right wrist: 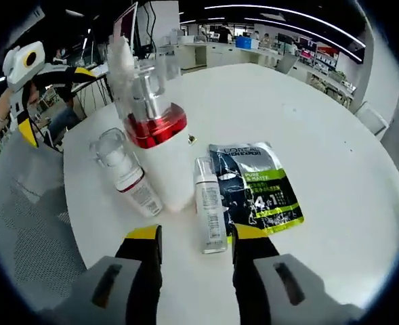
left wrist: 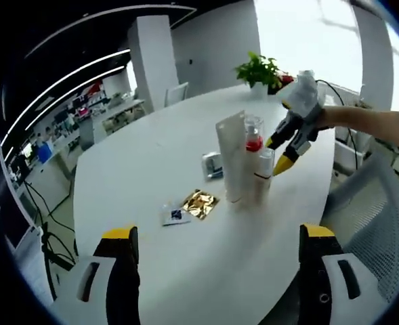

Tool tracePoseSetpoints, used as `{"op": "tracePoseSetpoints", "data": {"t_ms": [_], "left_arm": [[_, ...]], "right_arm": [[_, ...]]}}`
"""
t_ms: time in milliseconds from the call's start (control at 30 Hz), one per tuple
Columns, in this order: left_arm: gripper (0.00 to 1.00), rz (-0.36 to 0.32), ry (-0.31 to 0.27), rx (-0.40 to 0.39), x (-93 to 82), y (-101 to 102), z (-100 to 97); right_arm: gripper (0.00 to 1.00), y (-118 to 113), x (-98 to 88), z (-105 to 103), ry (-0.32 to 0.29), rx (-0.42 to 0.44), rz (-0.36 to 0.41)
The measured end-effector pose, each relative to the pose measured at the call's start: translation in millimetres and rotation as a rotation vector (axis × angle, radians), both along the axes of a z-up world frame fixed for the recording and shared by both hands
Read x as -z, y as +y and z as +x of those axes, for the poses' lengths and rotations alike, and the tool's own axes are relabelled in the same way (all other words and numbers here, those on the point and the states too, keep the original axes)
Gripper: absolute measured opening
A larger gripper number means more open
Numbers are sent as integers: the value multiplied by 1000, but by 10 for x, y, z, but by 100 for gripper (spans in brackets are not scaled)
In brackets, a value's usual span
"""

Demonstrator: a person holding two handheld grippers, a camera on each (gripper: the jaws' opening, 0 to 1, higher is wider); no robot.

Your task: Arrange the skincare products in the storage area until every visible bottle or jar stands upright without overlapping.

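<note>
Right gripper (right wrist: pixel 196 238), jaws parted around a slim white plastic pump bottle (right wrist: pixel 208 211) lying on the glossy white bench (right wrist: pixel 307 115); left gripper (left wrist: pixel 219 240) open, empty.

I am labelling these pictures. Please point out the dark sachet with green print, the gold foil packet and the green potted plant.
Dark sachet with green print (right wrist: pixel 257 186), right gripper view, middle of its printed face.
Gold foil packet (left wrist: pixel 200 203), left gripper view, its centre.
Green potted plant (left wrist: pixel 257 69), left gripper view, its leaves.
</note>
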State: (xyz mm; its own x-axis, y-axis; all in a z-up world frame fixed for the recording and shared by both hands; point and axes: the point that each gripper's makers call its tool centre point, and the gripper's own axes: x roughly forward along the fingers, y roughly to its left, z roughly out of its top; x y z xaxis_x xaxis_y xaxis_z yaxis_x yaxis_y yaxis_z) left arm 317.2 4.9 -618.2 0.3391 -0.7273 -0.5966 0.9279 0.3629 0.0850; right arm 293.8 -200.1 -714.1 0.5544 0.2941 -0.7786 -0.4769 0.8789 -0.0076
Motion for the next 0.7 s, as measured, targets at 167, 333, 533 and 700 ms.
{"op": "tracePoseSetpoints", "data": {"t_ms": [167, 333, 533, 700], "left_arm": [[97, -8, 1, -7, 25, -4, 61], [97, 0, 10, -2, 23, -1, 24], [97, -4, 3, 2, 55, -9, 66], [97, 0, 9, 6, 76, -22, 61]], "right_arm": [[40, -3, 124, 74, 34, -22, -12], [37, 20, 194, 127, 67, -59, -7], [30, 14, 251, 169, 101, -106, -56], [27, 3, 323, 189, 114, -117, -77]]}}
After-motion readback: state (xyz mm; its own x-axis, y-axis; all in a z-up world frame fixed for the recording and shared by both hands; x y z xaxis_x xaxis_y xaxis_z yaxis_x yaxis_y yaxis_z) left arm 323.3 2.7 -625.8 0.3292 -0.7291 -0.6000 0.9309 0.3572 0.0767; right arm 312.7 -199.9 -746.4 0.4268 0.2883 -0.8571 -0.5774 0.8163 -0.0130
